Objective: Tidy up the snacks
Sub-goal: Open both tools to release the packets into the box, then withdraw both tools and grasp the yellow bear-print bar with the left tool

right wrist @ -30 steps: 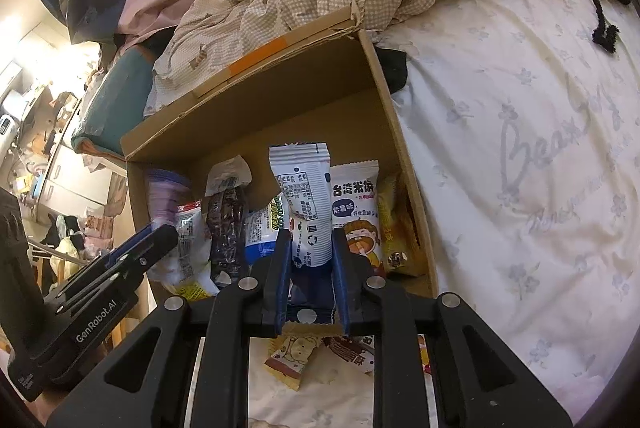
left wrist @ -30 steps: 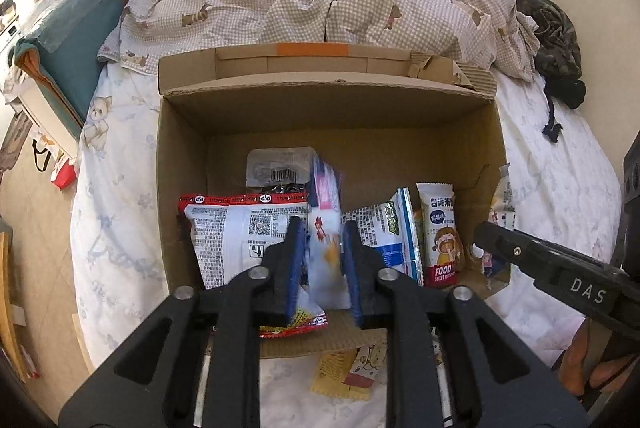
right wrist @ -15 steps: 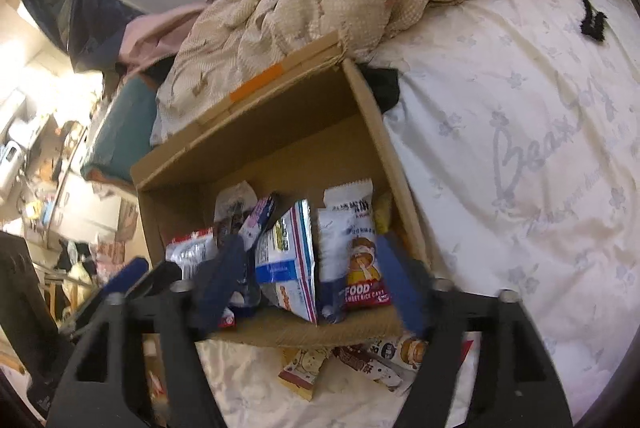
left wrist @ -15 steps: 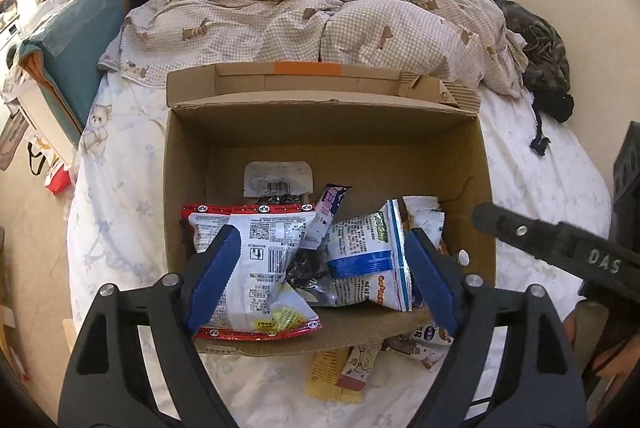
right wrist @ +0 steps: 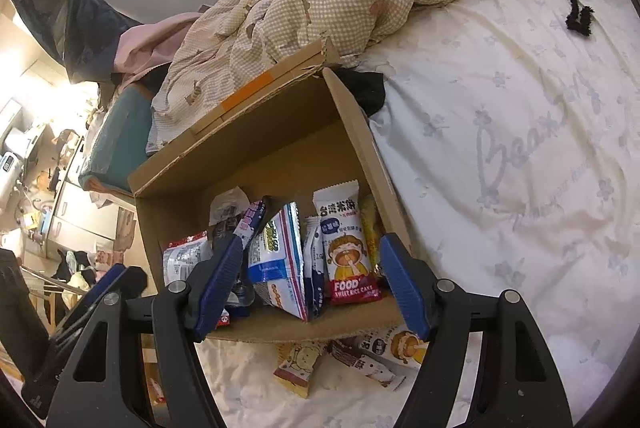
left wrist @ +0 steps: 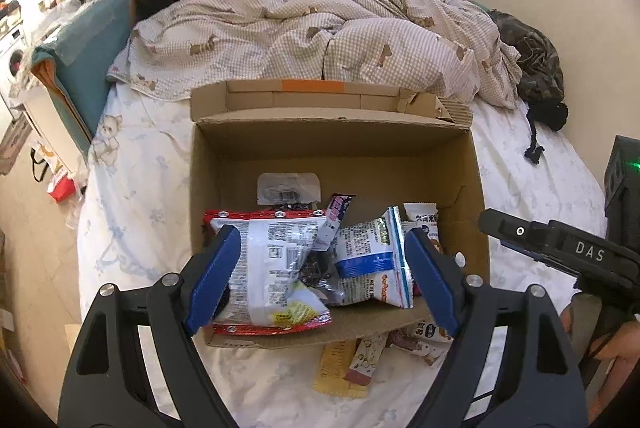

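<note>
An open cardboard box [left wrist: 452,163] stands on the bed with several snack packets leaning inside. Among them are a red-edged white packet [left wrist: 276,260], a blue-and-white packet [left wrist: 372,264] and a rice cake packet [right wrist: 346,248]. My left gripper [left wrist: 322,244] hovers open over the box's near edge, with nothing between its blue pads. My right gripper [right wrist: 312,248] is open too, above the box's right half, its pads clear of the packets. A few loose snacks [left wrist: 352,360] lie on the sheet in front of the box, also seen as loose snacks [right wrist: 300,364] in the right wrist view.
A checked duvet [left wrist: 320,39] is bunched behind the box. White printed sheet [right wrist: 520,147] spreads to the right. A dark garment [left wrist: 536,83] lies at the far right. A teal cushion [left wrist: 80,59] and the floor are at the left.
Both grippers have opened and let go of the packets they held upright; those packets now lean in the box. The left gripper has drawn back and up a little.
</note>
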`<action>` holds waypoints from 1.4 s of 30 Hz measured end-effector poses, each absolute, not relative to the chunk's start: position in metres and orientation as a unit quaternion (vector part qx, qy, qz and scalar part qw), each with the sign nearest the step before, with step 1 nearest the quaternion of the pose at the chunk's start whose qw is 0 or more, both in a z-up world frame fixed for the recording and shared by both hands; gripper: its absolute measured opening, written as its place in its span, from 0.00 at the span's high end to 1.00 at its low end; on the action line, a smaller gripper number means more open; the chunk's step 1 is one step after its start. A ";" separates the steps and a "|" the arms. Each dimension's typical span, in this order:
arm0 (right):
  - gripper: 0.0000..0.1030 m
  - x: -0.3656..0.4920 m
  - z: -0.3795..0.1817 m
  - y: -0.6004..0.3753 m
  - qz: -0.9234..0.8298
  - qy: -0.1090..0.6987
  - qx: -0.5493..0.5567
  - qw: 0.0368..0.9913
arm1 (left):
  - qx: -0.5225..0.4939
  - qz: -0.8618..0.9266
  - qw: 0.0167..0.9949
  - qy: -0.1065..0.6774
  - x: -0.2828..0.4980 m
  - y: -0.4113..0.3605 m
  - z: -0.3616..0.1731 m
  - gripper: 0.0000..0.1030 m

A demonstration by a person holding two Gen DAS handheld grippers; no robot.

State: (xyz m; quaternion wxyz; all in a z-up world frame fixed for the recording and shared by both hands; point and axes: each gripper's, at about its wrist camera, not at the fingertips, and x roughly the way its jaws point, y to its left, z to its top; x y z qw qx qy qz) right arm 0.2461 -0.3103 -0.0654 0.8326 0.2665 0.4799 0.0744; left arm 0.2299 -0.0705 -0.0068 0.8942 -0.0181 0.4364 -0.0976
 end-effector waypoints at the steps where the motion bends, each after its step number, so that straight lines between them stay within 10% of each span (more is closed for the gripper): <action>1: 0.28 0.244 -0.065 -0.311 0.073 0.480 0.266 0.833 | -0.015 -0.096 0.897 0.432 0.227 -0.070 -0.005 0.21; 18: 0.28 0.193 -0.076 -0.298 0.065 0.525 0.228 0.818 | -0.039 -0.097 0.898 0.427 0.175 -0.049 -0.010 0.06; 42: 0.28 0.143 -0.112 -0.336 0.029 0.554 0.353 0.753 | 0.120 -0.150 0.808 0.557 0.177 -0.142 -0.127 0.15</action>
